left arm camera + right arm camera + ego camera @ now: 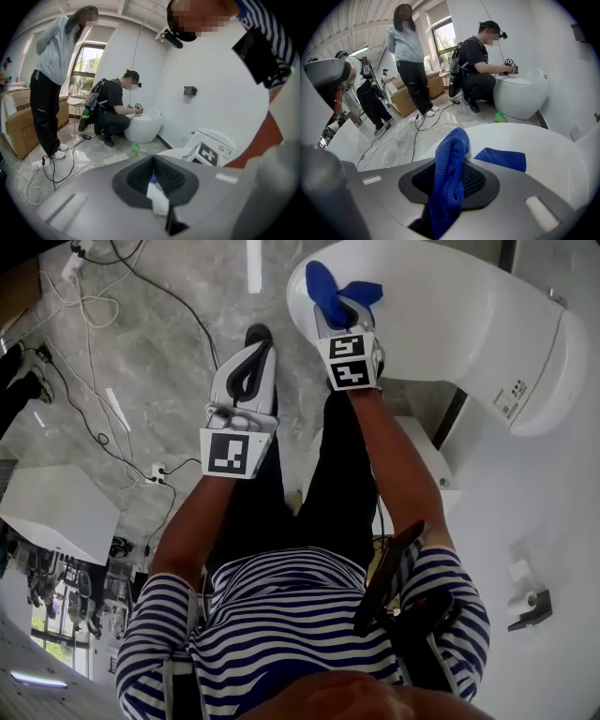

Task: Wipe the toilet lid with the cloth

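Grey marble floor [169, 324] fills the upper left; the white toilet lid [441, 306] lies upper right. Our right gripper [337, 313] is clamped on the blue cloth [323, 285] at the lid's left end. Our left gripper [257, 341], jaws together and empty, hangs over the floor.

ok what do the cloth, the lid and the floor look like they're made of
The cloth looks like microfibre: blue, matte, with a looped pile. The lid is smooth, glossy white, either plastic or ceramic; the look leaves that open. The floor is polished grey with pale veins and a sheen, probably marble-look tile or stone.
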`<state>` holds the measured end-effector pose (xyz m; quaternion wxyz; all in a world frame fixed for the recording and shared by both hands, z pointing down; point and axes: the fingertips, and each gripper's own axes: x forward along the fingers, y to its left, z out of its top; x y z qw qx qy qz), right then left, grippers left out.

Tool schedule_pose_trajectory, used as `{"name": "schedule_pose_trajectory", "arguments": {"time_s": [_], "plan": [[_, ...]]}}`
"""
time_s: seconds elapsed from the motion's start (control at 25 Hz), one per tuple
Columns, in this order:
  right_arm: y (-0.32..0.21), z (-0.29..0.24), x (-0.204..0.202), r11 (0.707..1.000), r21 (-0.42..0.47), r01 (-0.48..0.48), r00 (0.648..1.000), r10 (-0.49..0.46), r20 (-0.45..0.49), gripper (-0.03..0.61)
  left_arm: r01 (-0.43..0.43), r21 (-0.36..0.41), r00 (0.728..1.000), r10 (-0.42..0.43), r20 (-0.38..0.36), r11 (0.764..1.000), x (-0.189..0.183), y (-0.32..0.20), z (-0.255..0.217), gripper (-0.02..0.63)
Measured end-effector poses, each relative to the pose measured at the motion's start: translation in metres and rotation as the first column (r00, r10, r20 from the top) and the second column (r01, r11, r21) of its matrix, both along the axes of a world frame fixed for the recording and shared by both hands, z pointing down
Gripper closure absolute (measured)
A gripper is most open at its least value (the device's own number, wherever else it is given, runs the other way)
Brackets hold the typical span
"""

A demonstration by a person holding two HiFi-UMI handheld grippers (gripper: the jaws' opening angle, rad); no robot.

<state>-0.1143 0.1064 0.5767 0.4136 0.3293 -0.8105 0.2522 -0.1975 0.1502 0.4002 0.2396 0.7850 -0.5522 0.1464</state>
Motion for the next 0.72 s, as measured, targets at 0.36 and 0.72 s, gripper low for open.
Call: {"name": "schedule_pose_trajectory", "arguments": {"time_s": [0.36,0.72], "plan": [[0.016,0.007,-0.069,0.997,-0.011,0.082,0.996,-0.082,0.035,0.46,0.041,-0.022,0.999,-0.041,0.0,0.999,-0.04,0.013,0.008,0.611],[0.026,0.009,-0.105,0.991,-0.023,0.13,0.99,-0.128,0.063,0.46,0.067,-0.021,0.998,-0.067,0.003,0.998,-0.063,0.012,0.009,0.611]]}}
